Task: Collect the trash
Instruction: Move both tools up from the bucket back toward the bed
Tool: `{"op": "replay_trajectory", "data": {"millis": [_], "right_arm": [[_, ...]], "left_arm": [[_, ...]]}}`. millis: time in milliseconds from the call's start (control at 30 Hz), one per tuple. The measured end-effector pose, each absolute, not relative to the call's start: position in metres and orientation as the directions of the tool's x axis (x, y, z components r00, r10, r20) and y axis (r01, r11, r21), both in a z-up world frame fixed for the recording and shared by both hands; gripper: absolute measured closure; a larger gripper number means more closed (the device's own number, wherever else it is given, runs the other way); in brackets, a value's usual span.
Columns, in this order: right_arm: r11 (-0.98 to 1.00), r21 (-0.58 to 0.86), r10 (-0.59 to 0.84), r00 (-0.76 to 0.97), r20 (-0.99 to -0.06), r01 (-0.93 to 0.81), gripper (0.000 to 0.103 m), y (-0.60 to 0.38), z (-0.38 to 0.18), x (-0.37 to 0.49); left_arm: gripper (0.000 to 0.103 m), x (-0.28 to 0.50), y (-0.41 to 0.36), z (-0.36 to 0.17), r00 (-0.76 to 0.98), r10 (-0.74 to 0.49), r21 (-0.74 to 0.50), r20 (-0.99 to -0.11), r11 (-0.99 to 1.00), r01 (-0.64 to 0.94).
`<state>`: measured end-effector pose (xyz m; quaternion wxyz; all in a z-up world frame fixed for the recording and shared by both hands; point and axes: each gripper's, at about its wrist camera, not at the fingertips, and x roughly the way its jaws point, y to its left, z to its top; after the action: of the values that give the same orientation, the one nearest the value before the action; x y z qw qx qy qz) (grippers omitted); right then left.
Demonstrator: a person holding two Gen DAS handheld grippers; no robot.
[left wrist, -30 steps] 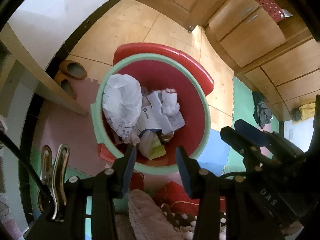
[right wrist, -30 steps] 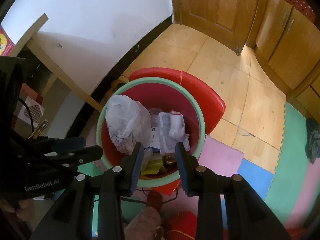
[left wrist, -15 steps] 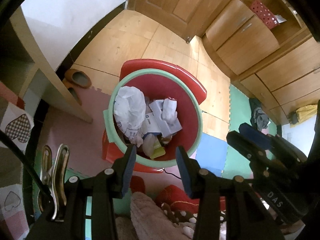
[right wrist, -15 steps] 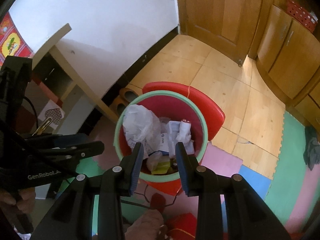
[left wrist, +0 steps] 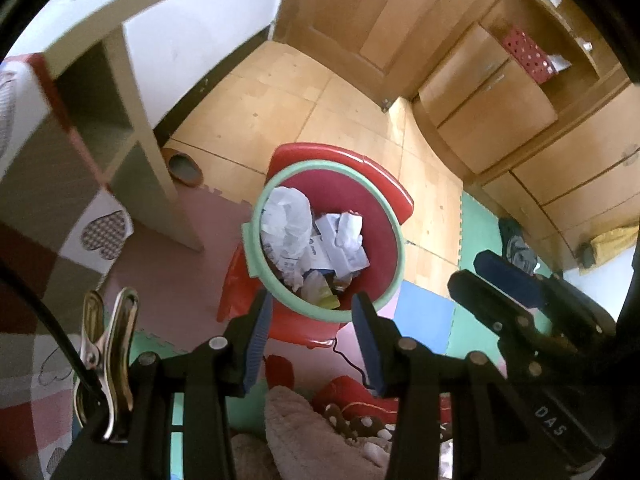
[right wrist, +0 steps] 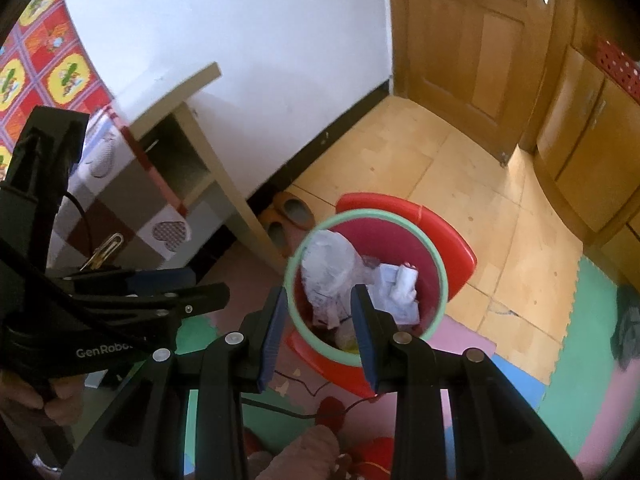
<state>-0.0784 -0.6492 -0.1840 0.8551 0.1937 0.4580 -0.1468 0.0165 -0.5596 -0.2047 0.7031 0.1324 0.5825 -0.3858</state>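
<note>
While I hold both tongs above the floor, the red bin with the green rim (left wrist: 256, 216) sits in the middle of the left view, its near edge framed between the tips of my left tongs (left wrist: 312, 316). In the right view the same bin (right wrist: 440, 280) lies just right of centre, partly behind the tips of my right tongs (right wrist: 320, 312). Both pairs of jaws stand partly apart with nothing between the pads; neither has hold of anything. Inside the bin I see one crumpled clear plastic bag (left wrist: 286, 216) on the left side, white paper and cartons (left wrist: 340, 240) to its right, and a yellow-green scrap (left wrist: 326, 300) at the near edge; I cannot count the papers exactly. The bin stands on one red stool (left wrist: 384, 180), whose edge shows above and below it. To the upper left a beige shelf unit (left wrist: 140, 120) comes close to the bin; two brown slippers (right wrist: 288, 216) lie at its foot. Bare wooden floor (left wrist: 280, 112) opens toward the door (left wrist: 380, 20) at the top, with cabinets (left wrist: 500, 112) at upper right. Coloured foam mats (left wrist: 420, 312) spread across the lower frame, and one black cable (right wrist: 304, 388) trails below the stool.
</note>
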Motion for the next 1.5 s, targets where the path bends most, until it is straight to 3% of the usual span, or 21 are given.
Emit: {"op": "replay_trajectory", "data": {"millis": [667,1500], "right_arm": [[0.957,0.226,0.054,0.65,-0.758,0.183,0.069,-0.553,-0.111,-0.042],[0.963,0.235,0.258,0.699,-0.667,-0.131,0.069,-0.401,-0.025,-0.007]], "left_arm": [[0.06,0.034,-0.442,-0.125,0.214,-0.422,-0.232,-0.881,0.779,0.583],[0.06,0.035,-0.25,-0.026,0.425,-0.32,-0.174,-0.847,0.922,0.347]]}}
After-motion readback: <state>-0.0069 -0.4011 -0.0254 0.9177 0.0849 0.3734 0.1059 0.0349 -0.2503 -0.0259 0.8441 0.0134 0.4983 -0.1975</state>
